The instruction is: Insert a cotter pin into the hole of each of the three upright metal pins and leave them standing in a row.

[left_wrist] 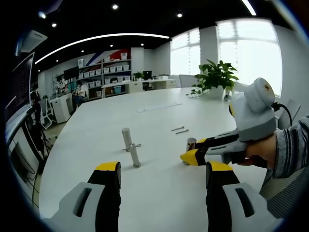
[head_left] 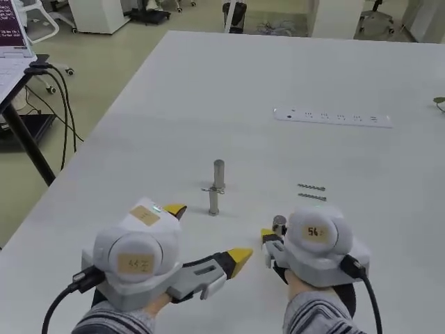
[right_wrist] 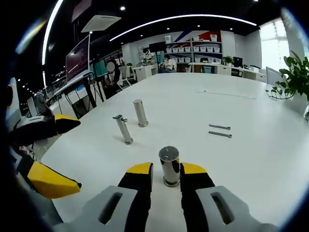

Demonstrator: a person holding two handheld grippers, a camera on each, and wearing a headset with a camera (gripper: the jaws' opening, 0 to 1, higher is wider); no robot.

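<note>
Two upright metal pins stand mid-table, the far one (head_left: 219, 174) bare. The nearer pin (head_left: 213, 202) carries a cotter pin (head_left: 211, 189) through its top. In the right gripper view a third metal pin (right_wrist: 169, 164) stands on the table between the jaws of my right gripper (right_wrist: 166, 170), which is shut on it. The head view shows this pin (head_left: 279, 223) at the right gripper (head_left: 272, 240). My left gripper (head_left: 207, 233) is open and holds nothing, near the front edge, left of the right one. Two loose cotter pins (head_left: 311, 192) lie to the right.
A white power strip (head_left: 332, 117) lies across the far right of the white table (head_left: 208, 90). Left of the table, the floor holds a black stand with cables (head_left: 35, 132). Office chairs and shelves stand beyond.
</note>
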